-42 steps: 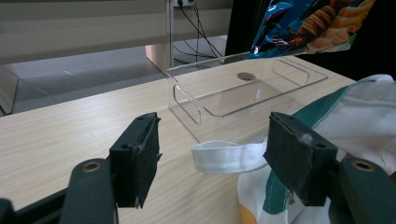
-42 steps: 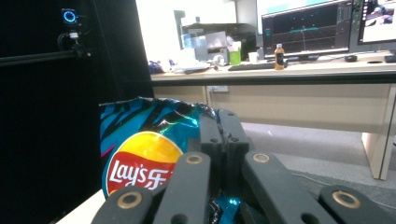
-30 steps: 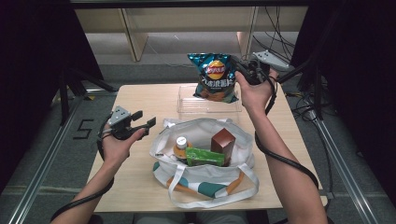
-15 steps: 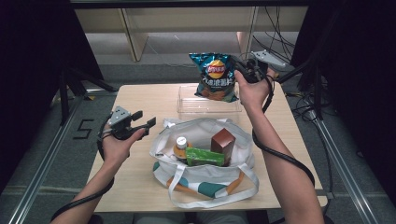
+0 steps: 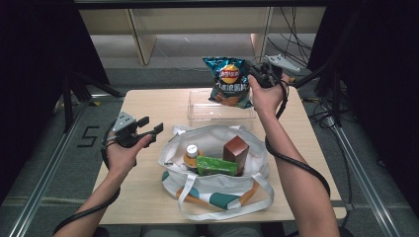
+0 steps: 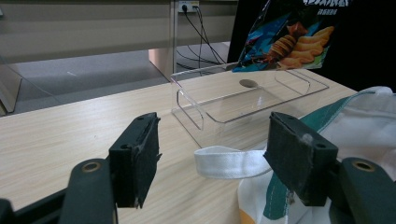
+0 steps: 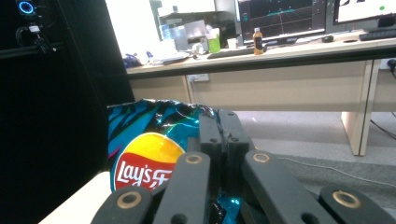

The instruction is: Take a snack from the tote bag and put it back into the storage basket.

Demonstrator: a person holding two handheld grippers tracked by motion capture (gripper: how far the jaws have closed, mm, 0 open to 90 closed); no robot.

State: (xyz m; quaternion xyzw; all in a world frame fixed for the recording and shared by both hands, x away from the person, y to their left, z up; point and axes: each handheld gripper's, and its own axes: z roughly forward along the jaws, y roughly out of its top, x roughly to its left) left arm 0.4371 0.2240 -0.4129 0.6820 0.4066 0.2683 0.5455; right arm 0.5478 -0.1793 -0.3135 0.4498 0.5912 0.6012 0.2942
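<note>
Right tongs point(image 5: 252, 74) pinching chip bag point(image 5: 228, 81) edge, above clear tray point(image 5: 220, 111)

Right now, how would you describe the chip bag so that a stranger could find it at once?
Start at the wooden table and look to its far edge, above the clear tray. There the right gripper holds the chip bag in the air by its side. Unlike the bottle and boxes in the white tote, it is shiny teal with a red and yellow logo.

chip bag point(image 5: 229, 81); teal, Lay's logo; upright; held above clear tray point(image 5: 197, 111)
</note>
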